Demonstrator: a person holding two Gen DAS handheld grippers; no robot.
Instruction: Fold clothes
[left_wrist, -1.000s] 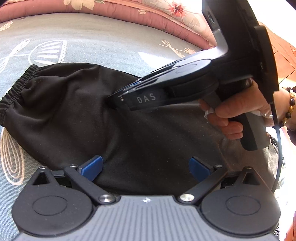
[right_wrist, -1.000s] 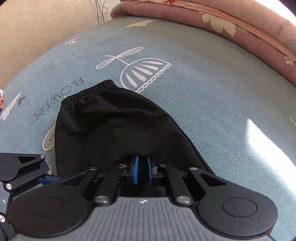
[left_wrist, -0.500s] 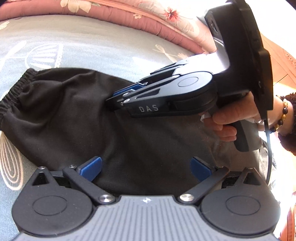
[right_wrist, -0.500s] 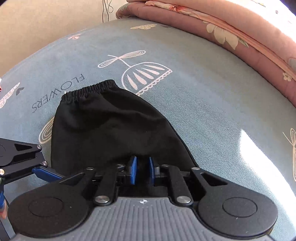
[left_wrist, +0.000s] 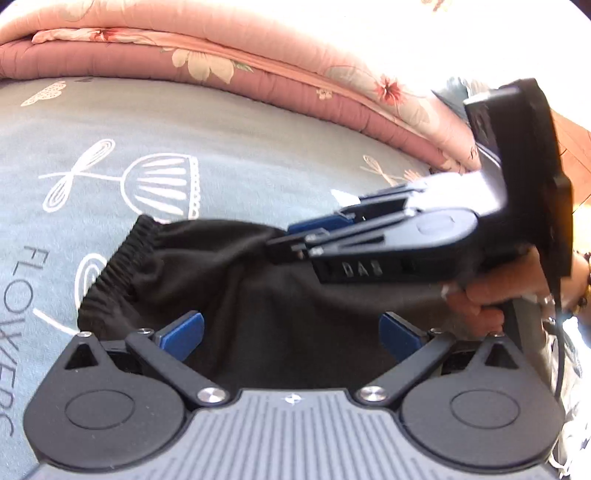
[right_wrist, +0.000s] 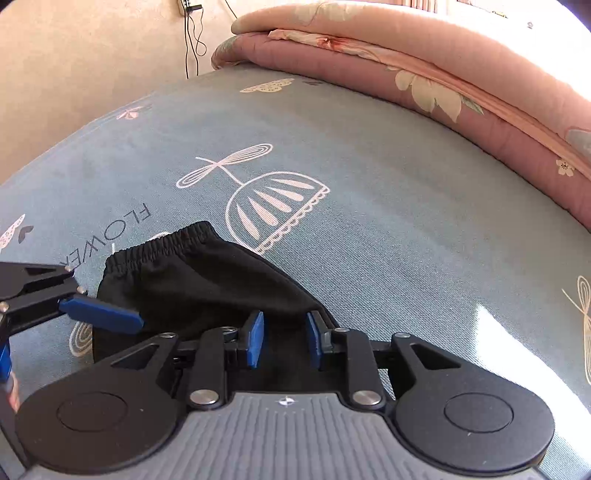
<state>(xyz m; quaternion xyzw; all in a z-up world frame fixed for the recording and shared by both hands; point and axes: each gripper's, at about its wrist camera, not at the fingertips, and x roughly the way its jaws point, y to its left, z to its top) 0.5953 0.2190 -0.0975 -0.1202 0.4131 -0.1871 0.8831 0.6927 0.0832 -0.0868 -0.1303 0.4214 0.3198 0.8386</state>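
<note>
Black fabric right under my tongs: the folded garment (right_wrist: 192, 280) lies on the bed (right_wrist: 369, 166), toward its near edge. My left tongs (left_wrist: 291, 332) are spread wide, empty. My right tongs (right_wrist: 282, 339) have just been opening, nothing pinched. Risk: a pad snags the cloth, fold undone. Pink quilt (right_wrist: 443, 88) beyond.

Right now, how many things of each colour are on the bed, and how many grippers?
Black: 1, the black elastic-waist garment
Pink: 1, the pink flowered quilt
Black-and-blue grippers: 2, left gripper and right gripper
Total: 4
</note>
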